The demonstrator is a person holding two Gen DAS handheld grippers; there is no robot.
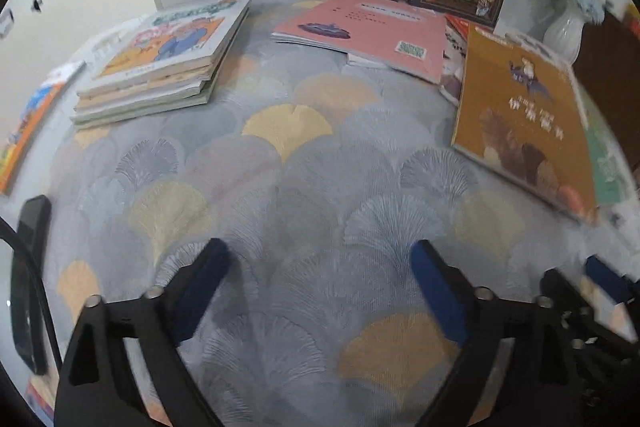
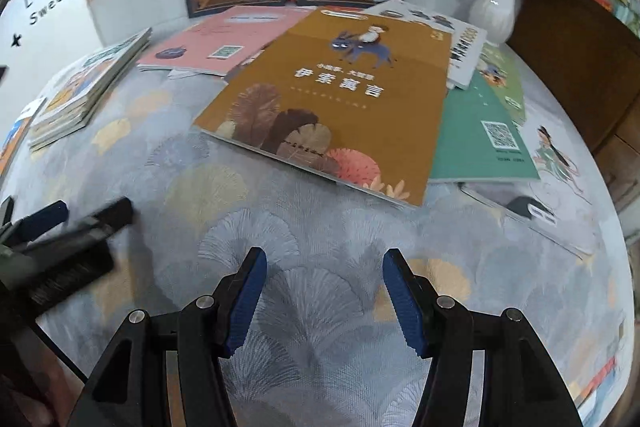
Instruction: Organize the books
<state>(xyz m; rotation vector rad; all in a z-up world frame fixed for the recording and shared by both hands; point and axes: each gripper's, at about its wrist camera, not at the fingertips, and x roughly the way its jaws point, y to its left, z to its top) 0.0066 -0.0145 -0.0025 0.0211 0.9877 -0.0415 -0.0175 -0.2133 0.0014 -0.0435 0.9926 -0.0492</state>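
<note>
You are between books: both sets of tongs hang over bare patterned surface [image 2: 328,239] with nothing in them. Your left tongs [image 1: 320,291] are spread wide, and your right tongs [image 2: 324,299] stand partly apart, pads clear of everything. The neat stack [image 1: 160,67] at the far left looks like the pile you are building, and the loose spread on the right is what remains.

The next candidate, by my reading, is the brown book [image 2: 332,99], lying flat on top of the pink book [image 2: 224,39] and the green book [image 2: 480,135]. It sits ahead of your right tongs, near but not touching, its closest corner pointing toward them. From your left tongs it lies off to the right.

A flat cover offers no grip from above, so you need to come in low at that near edge and get one pad beneath it.
</note>
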